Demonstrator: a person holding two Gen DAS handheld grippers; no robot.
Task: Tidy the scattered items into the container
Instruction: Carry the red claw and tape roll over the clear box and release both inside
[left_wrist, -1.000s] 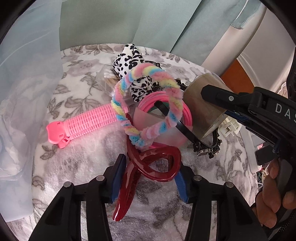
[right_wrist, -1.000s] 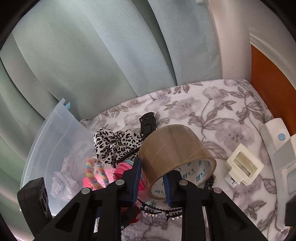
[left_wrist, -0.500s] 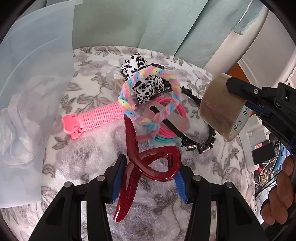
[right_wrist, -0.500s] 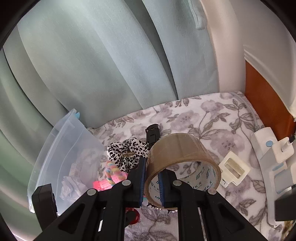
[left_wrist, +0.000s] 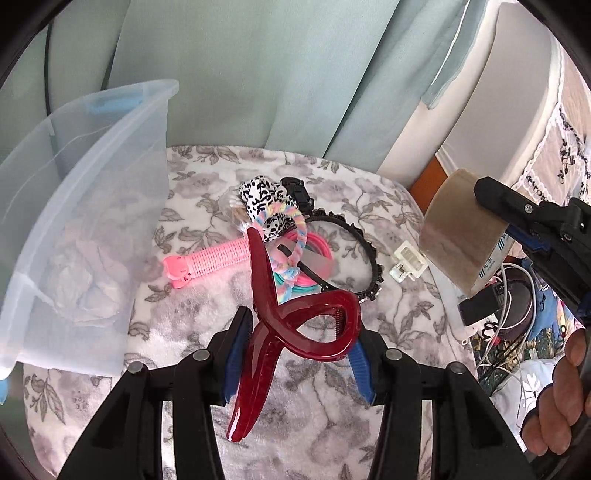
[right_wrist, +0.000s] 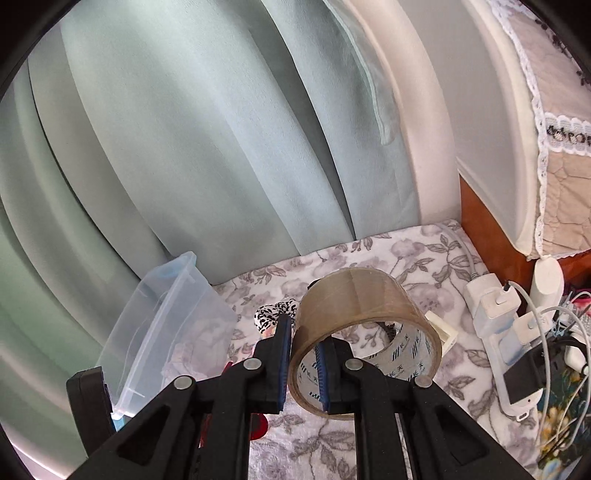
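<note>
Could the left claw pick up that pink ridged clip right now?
Probably not: the left claw is already shut on the red hair clip, so it has no free grip, though the pink ridged clip lies uncovered ahead.

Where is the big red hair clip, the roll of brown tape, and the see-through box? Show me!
red hair clip (left_wrist: 314, 325): left wrist view, on the looped end held in the left claw.
brown tape roll (right_wrist: 354, 295): right wrist view, on its outer curved side.
see-through box (left_wrist: 110, 155): left wrist view, on its near wall.
</note>
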